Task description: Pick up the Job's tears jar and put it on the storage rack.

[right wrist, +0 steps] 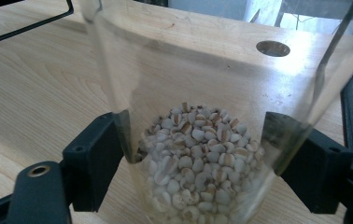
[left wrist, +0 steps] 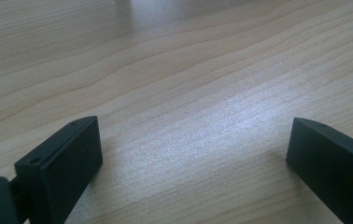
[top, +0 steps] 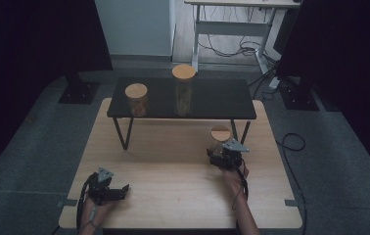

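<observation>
Hidden or cut off: top and lid of the glass jar (right wrist: 198, 140) cropped out of the right gripper view; in the high view its body mostly masked by the right gripper (top: 223, 157), with just a round wooden lid above it.
Hard to make out: contents of the two jars on the shelf, dim in the high view, brownish at best.
Jar contents up close: pale grains (right wrist: 198, 168) heaped in the bottom part, clear glass above.
Right gripper: jaws pressed against the two sides of the glass jar, pinching it low down, near the grain level.
Left gripper (top: 110, 190): jaws spread wide with nothing but bare wood between them, as seen in the left gripper view (left wrist: 193, 158).
Place of the held jar: on the wooden table (top: 173, 161), right part, just in front of the right legs of the black shelf (top: 212, 100).
Place of the left gripper: near the front left corner of the table, well apart from the jar.
Jars, counted: three, namely the gripped one, a short jar (top: 136, 99) on the left part of the shelf and a tall jar (top: 183, 90) near its middle.
Lids, counted: three, all round and wooden.
Grippers, counted: two, one per hand.
Shelves: one, black, on thin legs.
Behind the table: a light desk frame (top: 232, 29) with cables on the floor.
</observation>
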Demonstrator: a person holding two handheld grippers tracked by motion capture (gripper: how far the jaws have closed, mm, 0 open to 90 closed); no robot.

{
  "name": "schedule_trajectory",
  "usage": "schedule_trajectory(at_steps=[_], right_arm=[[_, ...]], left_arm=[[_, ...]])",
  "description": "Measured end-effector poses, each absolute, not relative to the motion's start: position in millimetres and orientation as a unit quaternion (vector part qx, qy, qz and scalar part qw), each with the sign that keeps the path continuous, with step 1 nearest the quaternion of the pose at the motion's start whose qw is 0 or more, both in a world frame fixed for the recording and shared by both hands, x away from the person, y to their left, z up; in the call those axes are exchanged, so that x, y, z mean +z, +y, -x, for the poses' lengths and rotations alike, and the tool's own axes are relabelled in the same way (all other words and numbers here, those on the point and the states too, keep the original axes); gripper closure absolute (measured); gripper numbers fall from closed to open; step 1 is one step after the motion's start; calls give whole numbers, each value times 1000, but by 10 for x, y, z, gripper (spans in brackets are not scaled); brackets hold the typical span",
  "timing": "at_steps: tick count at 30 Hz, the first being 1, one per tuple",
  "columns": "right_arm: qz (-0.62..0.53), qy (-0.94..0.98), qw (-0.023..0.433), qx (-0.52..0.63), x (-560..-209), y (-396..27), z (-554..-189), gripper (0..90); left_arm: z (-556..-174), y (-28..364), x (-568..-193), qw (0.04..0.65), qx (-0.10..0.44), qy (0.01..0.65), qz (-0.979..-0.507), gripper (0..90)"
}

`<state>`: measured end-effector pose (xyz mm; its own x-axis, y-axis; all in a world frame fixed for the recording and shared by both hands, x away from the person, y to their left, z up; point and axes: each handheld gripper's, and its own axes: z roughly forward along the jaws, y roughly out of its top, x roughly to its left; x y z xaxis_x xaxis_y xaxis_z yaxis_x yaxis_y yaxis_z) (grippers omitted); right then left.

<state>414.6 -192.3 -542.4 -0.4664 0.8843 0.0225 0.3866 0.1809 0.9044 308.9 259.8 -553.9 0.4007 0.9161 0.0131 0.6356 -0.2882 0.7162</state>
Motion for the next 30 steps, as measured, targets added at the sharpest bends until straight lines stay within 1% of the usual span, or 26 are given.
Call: schedule_trajectory(at_steps=[6,30], right_arm=[[-445,714,262,472,-5438,-1942,-4163,233],[-447,723,288,441,-5378,-1842,-4110,249]], left_arm=[[-3089,2598,-5539,322,218,502,-772,31],[-3088,2604,-5538,322,217,500,-774,32]])
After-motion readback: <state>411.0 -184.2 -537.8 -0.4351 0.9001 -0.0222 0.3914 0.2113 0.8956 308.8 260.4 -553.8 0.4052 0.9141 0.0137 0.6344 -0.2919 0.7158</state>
